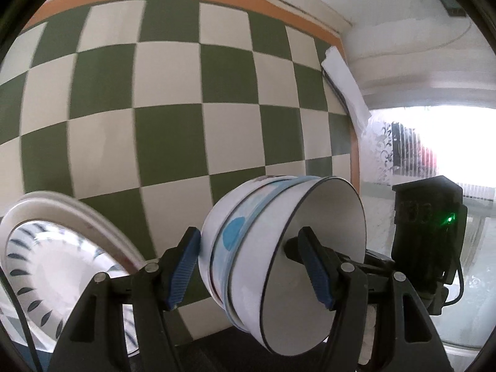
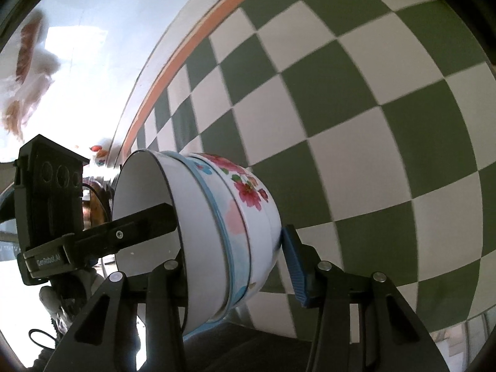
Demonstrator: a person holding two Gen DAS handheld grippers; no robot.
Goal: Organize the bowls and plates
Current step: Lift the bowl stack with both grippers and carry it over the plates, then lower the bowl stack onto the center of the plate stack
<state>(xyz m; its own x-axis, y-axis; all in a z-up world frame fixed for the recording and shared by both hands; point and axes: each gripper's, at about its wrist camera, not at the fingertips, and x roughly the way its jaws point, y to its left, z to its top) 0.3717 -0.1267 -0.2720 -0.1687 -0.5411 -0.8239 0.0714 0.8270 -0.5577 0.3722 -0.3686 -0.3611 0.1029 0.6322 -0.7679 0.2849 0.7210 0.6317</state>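
A stack of three nested bowls [image 1: 316,217] is tipped on its side in front of the tiled wall, held from both sides. The innermost bowl is white with a dark rim, the middle one has blue dots, and the outer one carries pink flowers [image 2: 248,192]. My left gripper [image 1: 249,235] is shut on the bowl stack, one blue pad on the outer base and the other finger inside the mouth. My right gripper [image 2: 235,241] clamps the bowl stack [image 2: 198,210] the same way, its blue pad [image 2: 293,263] against the base.
A stack of plates [image 1: 40,263] with a dark leaf pattern leans at the lower left. The green and white checkered wall [image 1: 167,136] with an orange band fills the background. A bright window [image 1: 434,142] lies to the right. A dark surface [image 2: 248,347] lies below the bowls.
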